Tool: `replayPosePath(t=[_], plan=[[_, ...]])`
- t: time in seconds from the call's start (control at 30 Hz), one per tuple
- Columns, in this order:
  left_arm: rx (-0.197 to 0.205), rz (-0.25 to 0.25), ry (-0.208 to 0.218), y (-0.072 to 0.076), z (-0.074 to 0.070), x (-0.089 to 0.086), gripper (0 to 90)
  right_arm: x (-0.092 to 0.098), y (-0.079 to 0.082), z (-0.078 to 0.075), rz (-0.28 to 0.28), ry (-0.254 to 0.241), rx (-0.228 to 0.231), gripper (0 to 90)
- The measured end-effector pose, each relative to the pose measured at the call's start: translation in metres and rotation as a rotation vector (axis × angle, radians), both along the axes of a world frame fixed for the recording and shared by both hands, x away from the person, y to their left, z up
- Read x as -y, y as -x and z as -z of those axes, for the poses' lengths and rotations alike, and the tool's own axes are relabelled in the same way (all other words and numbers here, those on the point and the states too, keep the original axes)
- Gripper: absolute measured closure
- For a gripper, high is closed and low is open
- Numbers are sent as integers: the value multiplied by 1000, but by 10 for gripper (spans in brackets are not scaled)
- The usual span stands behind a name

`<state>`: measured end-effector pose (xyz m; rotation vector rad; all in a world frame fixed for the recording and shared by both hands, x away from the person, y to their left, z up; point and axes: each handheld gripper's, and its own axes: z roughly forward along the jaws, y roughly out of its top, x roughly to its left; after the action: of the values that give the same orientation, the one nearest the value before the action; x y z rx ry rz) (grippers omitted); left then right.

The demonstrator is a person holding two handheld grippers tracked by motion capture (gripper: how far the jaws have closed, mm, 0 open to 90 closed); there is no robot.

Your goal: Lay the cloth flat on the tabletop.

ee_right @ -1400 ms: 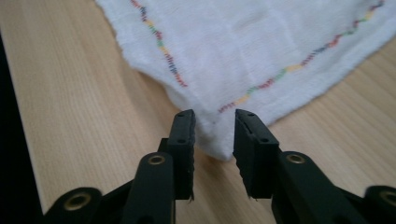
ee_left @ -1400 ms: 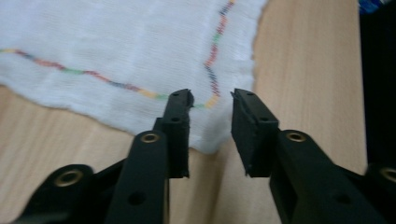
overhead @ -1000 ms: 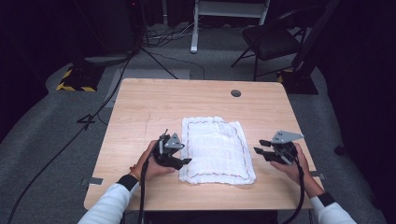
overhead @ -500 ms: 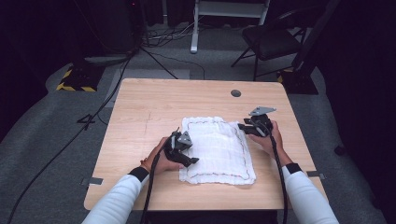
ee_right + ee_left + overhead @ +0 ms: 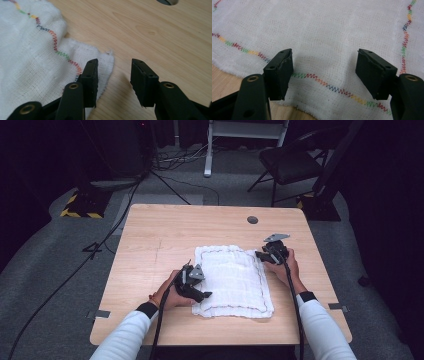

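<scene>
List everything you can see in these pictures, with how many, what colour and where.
cloth: one, white with multicoloured zigzag stitching, flat on the table's near middle
table: one, light wood, centre
cable hole: one, dark, table's far right
chair: one, black, on the floor beyond the table
hazard-striped base: one, yellow and black, floor far left
left tool: one, black, open over the cloth's near left edge
right tool: one, black, open at the cloth's far right corner
sleeves: two, white, bottom

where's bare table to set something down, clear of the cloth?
Widest: the far strip between the white cloth and the table edge, short of the round port. Also the left strip beside the left gripper. Crowded: the right edge around the right gripper.
</scene>
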<state>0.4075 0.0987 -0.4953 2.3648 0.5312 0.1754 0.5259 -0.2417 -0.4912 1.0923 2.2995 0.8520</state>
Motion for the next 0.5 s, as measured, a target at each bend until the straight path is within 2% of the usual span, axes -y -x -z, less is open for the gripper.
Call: replayPosePath(t=[0.13,0.23,0.33,0.43,0.47,0.5], plan=[[-3,-7,0,2,0,0,306,11,-2,0,76,16,12,582],[-6,-6,0,3,0,1,305,14,-2,0,102,32,16,580],[-23,-8,14,2,-1,0,286,15,-1,0,121,26,16,553],[-28,-19,14,0,-2,-1,275,14,1,-2,92,34,16,500],[-10,-38,11,0,-3,-2,242,17,6,-8,68,-29,10,496],[-4,-54,13,0,-4,-2,242,17,6,-8,68,-29,10,496]])
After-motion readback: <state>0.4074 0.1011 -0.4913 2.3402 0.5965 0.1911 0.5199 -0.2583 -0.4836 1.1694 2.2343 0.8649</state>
